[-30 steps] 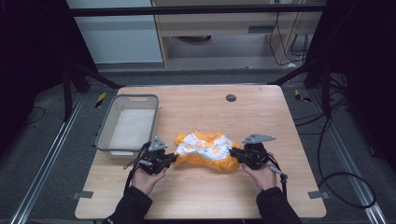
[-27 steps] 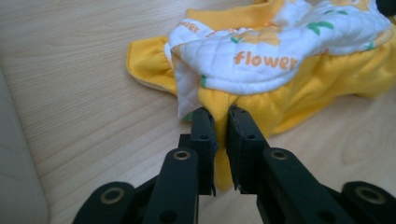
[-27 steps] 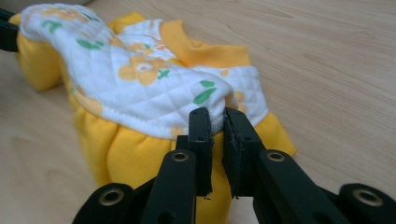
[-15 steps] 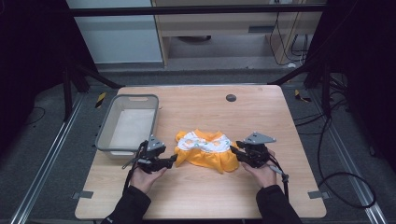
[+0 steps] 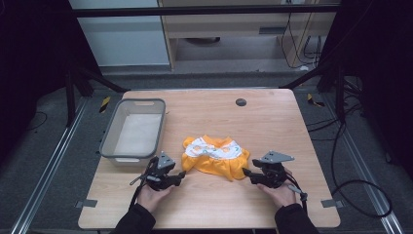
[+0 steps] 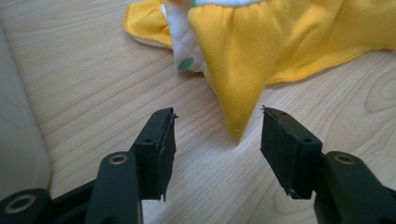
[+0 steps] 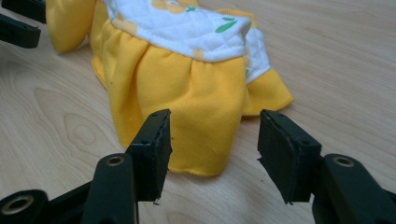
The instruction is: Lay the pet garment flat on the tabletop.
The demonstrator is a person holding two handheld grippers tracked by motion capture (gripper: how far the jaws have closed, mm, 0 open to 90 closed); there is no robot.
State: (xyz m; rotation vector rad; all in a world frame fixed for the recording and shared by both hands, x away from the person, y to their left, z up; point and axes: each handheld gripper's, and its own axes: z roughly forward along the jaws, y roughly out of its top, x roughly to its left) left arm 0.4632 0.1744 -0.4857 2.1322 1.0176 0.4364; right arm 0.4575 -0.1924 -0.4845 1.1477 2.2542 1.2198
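Left gripper (image 5: 181,174) released, jaws apart | right gripper (image 5: 246,172) released too | cloth (image 5: 214,156) flat between them, near bin (image 5: 109,141)

I read no words, no labels, no brand marks, no numbers anywhere, only printed shapes on the garment (image 5: 214,155)

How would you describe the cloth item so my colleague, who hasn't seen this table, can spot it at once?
On the wooden table, look right of the grey bin, at the near middle. There, between the left claw and the right claw, lies a small yellow garment with a white quilted printed band. It is the one soft, brightly coloured thing there.
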